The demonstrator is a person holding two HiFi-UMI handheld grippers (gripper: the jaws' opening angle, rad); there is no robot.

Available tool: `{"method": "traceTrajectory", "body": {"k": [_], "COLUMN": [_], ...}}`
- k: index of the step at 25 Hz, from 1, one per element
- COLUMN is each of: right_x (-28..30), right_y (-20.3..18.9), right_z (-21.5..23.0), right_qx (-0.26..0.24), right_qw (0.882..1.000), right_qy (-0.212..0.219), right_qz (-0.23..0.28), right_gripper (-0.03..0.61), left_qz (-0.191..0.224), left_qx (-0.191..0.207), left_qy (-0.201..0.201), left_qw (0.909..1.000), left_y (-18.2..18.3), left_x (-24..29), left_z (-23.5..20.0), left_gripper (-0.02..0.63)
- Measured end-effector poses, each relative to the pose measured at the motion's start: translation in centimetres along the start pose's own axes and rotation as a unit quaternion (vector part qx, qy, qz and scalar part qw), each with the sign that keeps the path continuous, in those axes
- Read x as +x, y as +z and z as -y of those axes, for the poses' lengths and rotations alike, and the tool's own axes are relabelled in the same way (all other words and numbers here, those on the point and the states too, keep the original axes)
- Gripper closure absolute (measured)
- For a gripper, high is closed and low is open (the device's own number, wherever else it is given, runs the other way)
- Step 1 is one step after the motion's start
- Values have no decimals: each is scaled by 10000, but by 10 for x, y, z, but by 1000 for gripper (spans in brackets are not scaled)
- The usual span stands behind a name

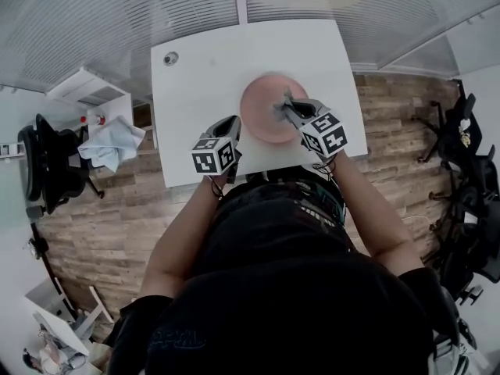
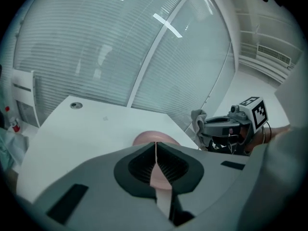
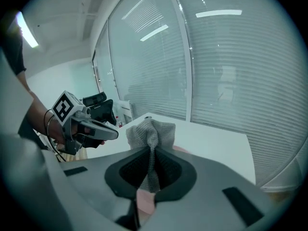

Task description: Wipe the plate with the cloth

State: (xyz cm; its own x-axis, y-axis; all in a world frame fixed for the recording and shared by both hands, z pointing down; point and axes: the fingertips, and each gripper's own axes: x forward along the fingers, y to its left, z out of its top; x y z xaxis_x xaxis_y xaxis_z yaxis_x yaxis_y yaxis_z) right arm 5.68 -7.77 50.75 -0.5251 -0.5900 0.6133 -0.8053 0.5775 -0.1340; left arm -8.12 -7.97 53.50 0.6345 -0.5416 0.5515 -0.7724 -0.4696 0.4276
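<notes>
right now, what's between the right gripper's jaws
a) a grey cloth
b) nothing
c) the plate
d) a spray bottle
a: in the right gripper view, the right gripper has its jaws closed on the grey cloth, which bunches up above them.

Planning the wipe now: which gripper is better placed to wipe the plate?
Right. The right gripper is shut on the cloth and hangs over the plate; the left gripper is shut, empty, beside the plate.
</notes>
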Motion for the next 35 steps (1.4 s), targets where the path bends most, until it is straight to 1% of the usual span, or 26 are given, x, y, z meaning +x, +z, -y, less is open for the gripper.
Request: {"method": "traceTrajectory", "body": {"k": [3,8,13,18,22,26,30,35], "right_x": [-18,-49,-76,-105,-138,-170,-188,-199], "right_y": [1,5,-1,-16,-41,-61,-70,-77], "right_z": [-1,1,2,-1,2,-5,-21,-45], "right_qx": [87,51,16,-131,-171,-188,-258,-257], "right_qw": [9998,9990,9979,9963,9949,9923,9904,9894], "right_qy": [-20,45,254,531,694,901,1012,1044], "right_qz": [158,433,588,657,709,830,907,979], "right_gripper": [541,541,541,543,541,543,543,543], "left_qz": [168,511,634,751,742,816,880,933], "left_qx": [54,554,918,742,741,872,832,825], "left_qy": [-131,-314,-432,-220,-80,99,245,302], "left_qw": [9998,9967,9928,9942,9945,9928,9923,9918], "left_y": [8,30,28,12,-15,-36,-50,-64], "left_x": [-13,-36,-43,-42,-43,-53,-70,-90], "left_z": [20,67,113,147,182,215,229,233], "left_gripper": [597,597,597,597,597,597,597,597]}}
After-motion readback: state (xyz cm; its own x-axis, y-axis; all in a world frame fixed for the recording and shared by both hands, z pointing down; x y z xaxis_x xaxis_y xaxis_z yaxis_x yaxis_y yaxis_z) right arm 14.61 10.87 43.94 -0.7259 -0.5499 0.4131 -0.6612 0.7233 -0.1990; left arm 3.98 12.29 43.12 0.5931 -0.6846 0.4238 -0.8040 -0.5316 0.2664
